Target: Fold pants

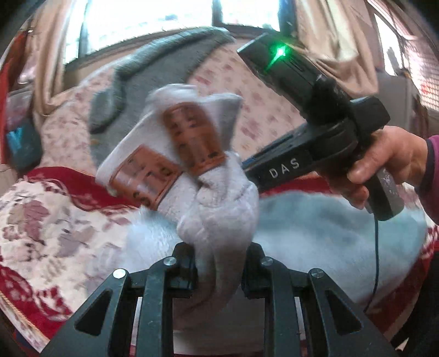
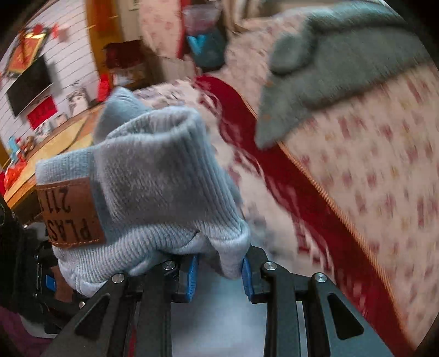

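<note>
The pants (image 1: 219,208) are pale grey-blue fleece with ribbed cuffs and brown leather patches (image 1: 192,137). My left gripper (image 1: 219,263) is shut on a bunched part of them, and the cuffs stick up in front of it. My right gripper (image 2: 219,270) is shut on a ribbed cuff of the pants (image 2: 153,175), which carries a brown patch (image 2: 71,211). In the left wrist view the right gripper's black body (image 1: 315,131) reaches in from the right, its fingertips hidden behind the fabric. More of the pants (image 1: 329,233) lies on the sofa below.
A floral and red sofa cover (image 1: 49,219) lies under the pants. A grey cloth (image 2: 329,71) is draped over the sofa back. A window (image 1: 153,19) is behind the sofa. A wooden table (image 2: 55,145) and a wall screen (image 2: 30,85) are at the left.
</note>
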Demonstrator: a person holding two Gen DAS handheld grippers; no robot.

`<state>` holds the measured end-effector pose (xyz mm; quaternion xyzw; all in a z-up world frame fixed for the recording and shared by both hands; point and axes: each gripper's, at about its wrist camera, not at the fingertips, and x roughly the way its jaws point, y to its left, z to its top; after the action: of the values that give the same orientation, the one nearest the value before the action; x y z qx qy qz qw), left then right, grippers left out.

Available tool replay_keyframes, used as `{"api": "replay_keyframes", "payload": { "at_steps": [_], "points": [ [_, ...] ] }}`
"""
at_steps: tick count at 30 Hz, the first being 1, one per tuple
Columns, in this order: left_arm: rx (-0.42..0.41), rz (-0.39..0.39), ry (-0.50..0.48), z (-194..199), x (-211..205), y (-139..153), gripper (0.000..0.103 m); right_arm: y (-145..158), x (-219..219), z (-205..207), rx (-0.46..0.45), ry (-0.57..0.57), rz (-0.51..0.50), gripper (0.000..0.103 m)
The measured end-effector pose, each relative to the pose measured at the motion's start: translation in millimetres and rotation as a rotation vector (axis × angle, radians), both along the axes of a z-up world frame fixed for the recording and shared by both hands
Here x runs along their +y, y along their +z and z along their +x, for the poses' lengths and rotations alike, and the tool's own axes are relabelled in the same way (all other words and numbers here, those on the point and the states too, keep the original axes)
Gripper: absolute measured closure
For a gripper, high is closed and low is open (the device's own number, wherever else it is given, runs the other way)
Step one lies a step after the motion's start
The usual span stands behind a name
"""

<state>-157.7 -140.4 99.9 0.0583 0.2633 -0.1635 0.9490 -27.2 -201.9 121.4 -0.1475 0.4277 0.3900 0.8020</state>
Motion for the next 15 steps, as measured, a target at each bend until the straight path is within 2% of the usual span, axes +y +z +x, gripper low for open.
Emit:
{"api": "replay_keyframes", "payload": {
  "at_steps": [3,4,5,6,7,8,10,12,15],
  "points": [
    [0.045,0.020,-0.042,-3,-22,-23,0.079,-29,-30,-6,0.065,-0.068,-0.027,0.071],
    [0.054,0.027,-0.046,-5,-27,-27,0.074,-38,-39,-7,0.086,-0.097,-0.045,0.071],
    [0.067,0.036,-0.053,-5,-32,-32,0.058,-47,-47,-8,0.104,-0.124,-0.066,0.066],
    [0.090,0.054,-0.057,-5,-38,-39,0.047,-54,-55,-10,0.120,-0.156,-0.091,0.056],
    [0.111,0.041,-0.075,-7,-42,-43,0.026,-58,-63,-11,0.123,-0.185,-0.112,0.051],
    [0.132,0.026,-0.089,-10,-47,-47,0.016,-60,-74,-14,0.121,-0.214,-0.125,0.049],
    [0.139,0.023,-0.096,-18,-55,-49,0.016,-56,-95,-21,0.114,-0.258,-0.111,0.049],
    [0.124,0.043,-0.108,-27,-63,-45,0.016,-44,-113,-28,0.088,-0.320,-0.097,0.041],
    [0.115,0.003,-0.130,-40,-61,-31,0.016,-22,-138,-37,0.047,-0.407,-0.048,0.037]
  ]
}}
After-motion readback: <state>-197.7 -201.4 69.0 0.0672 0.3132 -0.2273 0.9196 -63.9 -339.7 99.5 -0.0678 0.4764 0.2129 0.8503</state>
